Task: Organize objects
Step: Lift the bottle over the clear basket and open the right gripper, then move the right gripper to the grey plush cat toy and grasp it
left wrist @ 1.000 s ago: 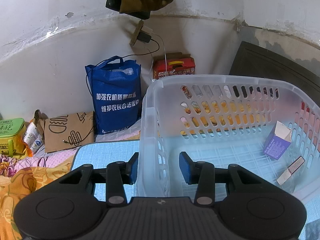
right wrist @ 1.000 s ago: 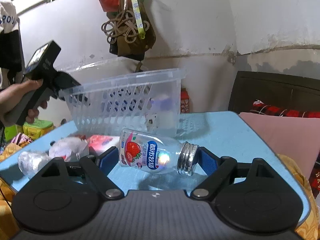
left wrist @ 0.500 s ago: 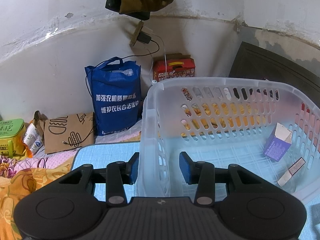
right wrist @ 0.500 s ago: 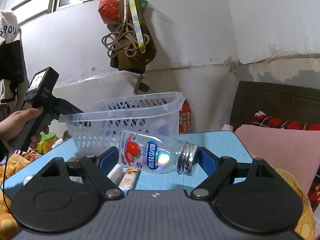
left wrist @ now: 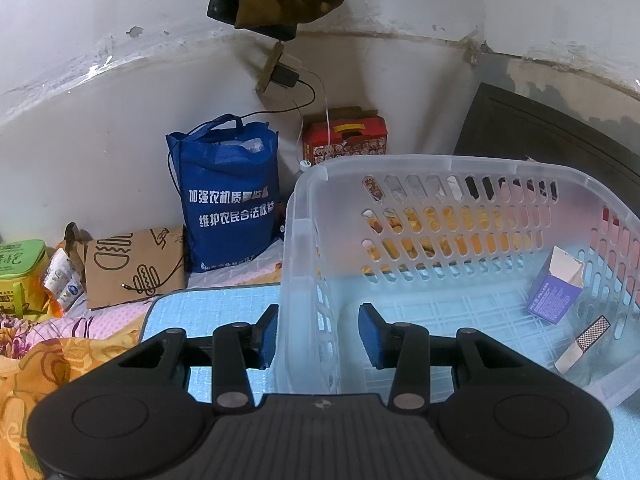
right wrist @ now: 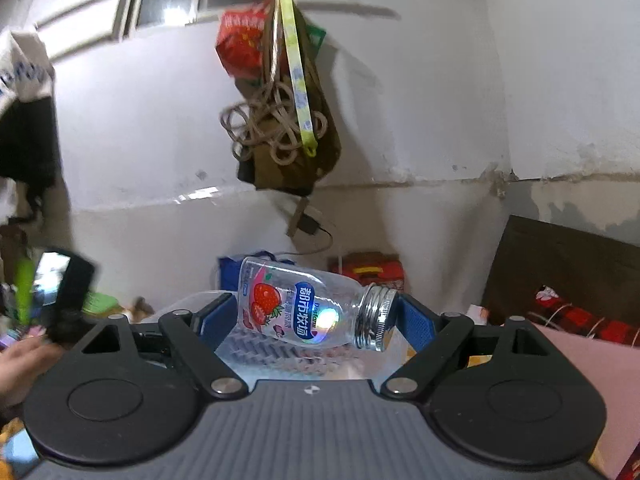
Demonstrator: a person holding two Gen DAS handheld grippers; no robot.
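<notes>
A clear plastic basket [left wrist: 440, 168] stands on the light blue tabletop [left wrist: 212, 308]. My left gripper [left wrist: 318, 334] is shut on the basket's near wall, one pad outside and one inside. In the basket lie a purple carton [left wrist: 554, 292] and a small flat box [left wrist: 584, 344]. My right gripper [right wrist: 316, 316] is shut on a clear strawberry-label bottle [right wrist: 304, 312] with a metal screw cap, held lengthwise from base to cap, up in the air. The basket's rim [right wrist: 188, 300] shows just below the bottle. At the left are a hand [right wrist: 20, 360] and the blurred left gripper handle [right wrist: 68, 292].
Against the wall stand a blue tote bag [left wrist: 230, 196], a red gift box [left wrist: 346, 138], a brown paper bag [left wrist: 132, 268] and a green tin [left wrist: 20, 264]. A bundle of rope and bags [right wrist: 280, 120] hangs overhead. A dark headboard [left wrist: 552, 136] is at the right.
My right gripper has risen with the bottle, from table level to above the basket's rim. The left gripper and the basket have stayed where they were.
</notes>
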